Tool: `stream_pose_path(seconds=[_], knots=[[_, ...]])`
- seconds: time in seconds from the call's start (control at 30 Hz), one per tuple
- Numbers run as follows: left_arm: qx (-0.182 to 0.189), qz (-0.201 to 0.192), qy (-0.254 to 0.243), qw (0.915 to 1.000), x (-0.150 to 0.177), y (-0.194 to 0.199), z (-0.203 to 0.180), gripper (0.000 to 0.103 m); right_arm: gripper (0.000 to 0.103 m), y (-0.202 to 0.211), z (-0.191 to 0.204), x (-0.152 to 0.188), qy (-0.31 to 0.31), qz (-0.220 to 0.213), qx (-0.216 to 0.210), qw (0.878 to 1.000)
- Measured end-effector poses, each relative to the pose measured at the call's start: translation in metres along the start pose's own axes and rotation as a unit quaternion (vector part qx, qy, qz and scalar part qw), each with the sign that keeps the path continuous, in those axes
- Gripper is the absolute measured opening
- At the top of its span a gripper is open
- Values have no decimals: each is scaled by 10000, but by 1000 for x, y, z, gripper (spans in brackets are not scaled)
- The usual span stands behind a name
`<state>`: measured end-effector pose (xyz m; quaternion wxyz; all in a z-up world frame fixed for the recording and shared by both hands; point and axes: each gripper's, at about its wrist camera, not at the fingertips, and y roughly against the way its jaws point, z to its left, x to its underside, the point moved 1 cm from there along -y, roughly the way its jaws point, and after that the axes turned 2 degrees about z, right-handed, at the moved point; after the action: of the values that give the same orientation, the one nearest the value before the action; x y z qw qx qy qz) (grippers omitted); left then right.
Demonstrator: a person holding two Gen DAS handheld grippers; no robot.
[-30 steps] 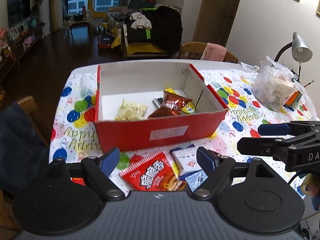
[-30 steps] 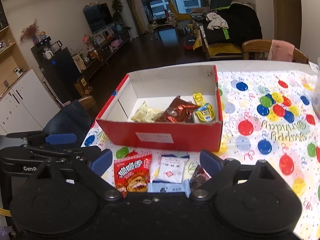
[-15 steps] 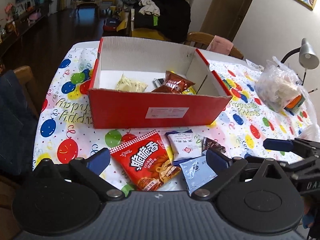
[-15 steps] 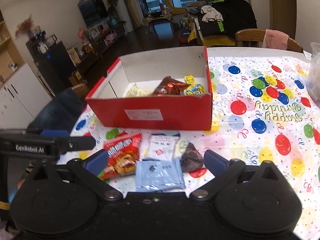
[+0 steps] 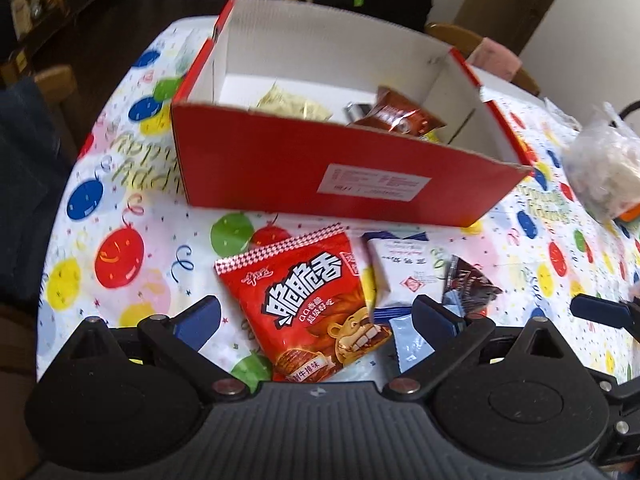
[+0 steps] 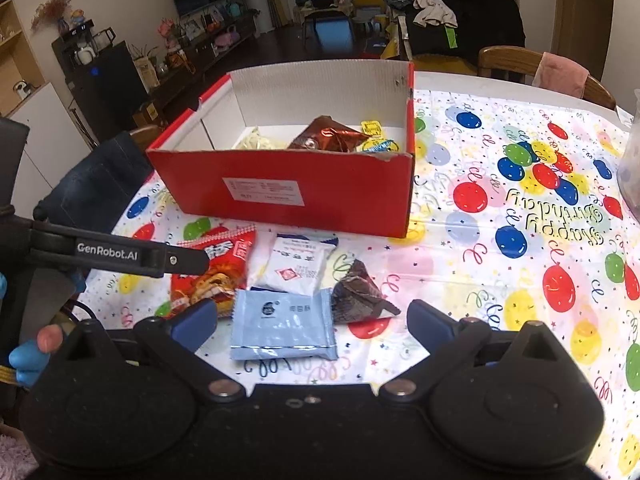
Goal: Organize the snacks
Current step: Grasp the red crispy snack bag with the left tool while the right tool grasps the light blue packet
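A red cardboard box (image 5: 344, 172) (image 6: 280, 184) stands on the balloon tablecloth with several snack packs inside. In front of it lie a red snack bag (image 5: 312, 304) (image 6: 218, 272), a white packet (image 5: 400, 276) (image 6: 296, 264), a pale blue packet (image 6: 284, 324) (image 5: 408, 340) and a dark brown wrapper (image 6: 358, 296) (image 5: 472, 284). My left gripper (image 5: 316, 320) hangs open over the red bag, which lies between its wide jaws untouched. My right gripper (image 6: 312, 318) is open over the pale blue packet, not touching it.
A clear plastic bag of food (image 5: 604, 168) sits at the table's right side. Wooden chairs (image 6: 536, 68) stand behind the table, one with a pink cloth. A dark garment (image 6: 92, 184) hangs at the left edge. A living room lies beyond.
Both grippers have sunk toward the snacks in front of the box and opened a little wider. The left one now frames the red bag, the right one the pale blue packet.
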<state>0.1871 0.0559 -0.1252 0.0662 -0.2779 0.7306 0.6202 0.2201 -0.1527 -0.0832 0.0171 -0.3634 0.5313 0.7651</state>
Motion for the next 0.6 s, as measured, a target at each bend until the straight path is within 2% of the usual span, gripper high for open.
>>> stream_pose_path(seconds=[0.4, 0.43, 0.57, 0.6], knots=[[-385, 277, 168, 9987, -4, -32, -2, 101, 98, -25, -13, -3, 39, 324, -105, 9994], [-384, 311, 202, 9986, -4, -34, -1, 100, 98, -27, -12, -3, 49, 373, -138, 9992], [-309, 517, 309, 9977, -6, -42, -1, 82, 98, -37, 0, -1, 209, 551, -249, 9980], [-308, 556, 341, 9974, -6, -43, -1, 82, 98, -39, 3, 0, 251, 591, -276, 9976]])
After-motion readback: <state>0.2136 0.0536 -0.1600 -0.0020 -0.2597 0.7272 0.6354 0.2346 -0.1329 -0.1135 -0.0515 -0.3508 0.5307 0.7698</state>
